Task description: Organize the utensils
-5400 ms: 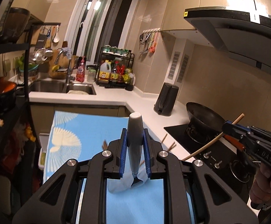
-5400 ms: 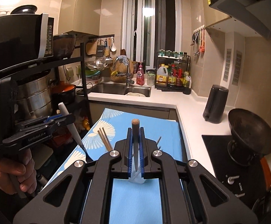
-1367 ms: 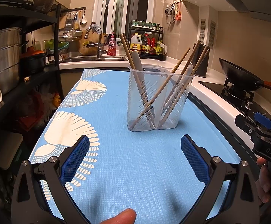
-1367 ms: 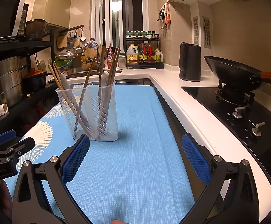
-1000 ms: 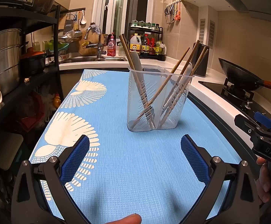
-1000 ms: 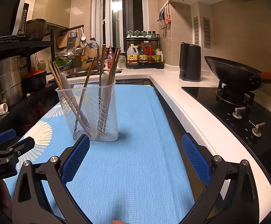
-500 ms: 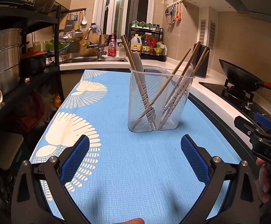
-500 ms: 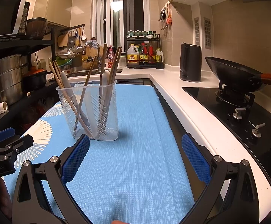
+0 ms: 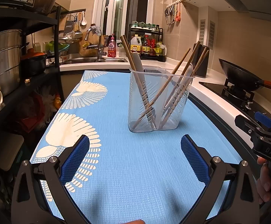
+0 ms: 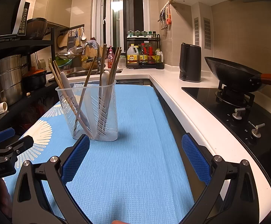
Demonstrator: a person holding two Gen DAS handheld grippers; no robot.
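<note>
- Over the blue mat [image 9: 135, 168], the left gripper [image 9: 135, 158] hangs with its blue-padded fingers spread wide and nothing between them.
- The right gripper [image 10: 135, 158] sits the same way, fingers far apart and empty, above the mat's right half; its left pad overlaps the holder's base in the right wrist view, though whether they touch is unclear.
- Each gripper shows only partly in the other's camera: the right one cut off at the left view's right edge, the left one at the right view's left edge, each with part of a hand on it.
- A clear slotted utensil holder [image 9: 159, 100] stands upright on the mat, just ahead of both grippers.
- In it lean wooden chopsticks [image 9: 165, 87], about seven sticks in all, though they cross and an exact count is hard.
- Two pale utensil handles [image 10: 66, 85] rise among them; their working ends are blurred behind the slotted plastic.
- To the right, one dark wok [image 10: 230, 74] sits on the stove [image 10: 238, 112], its handle cut off by the edge.
- One dark kettle [image 10: 190, 62] stands on the white counter [image 10: 172, 89] behind.
</note>
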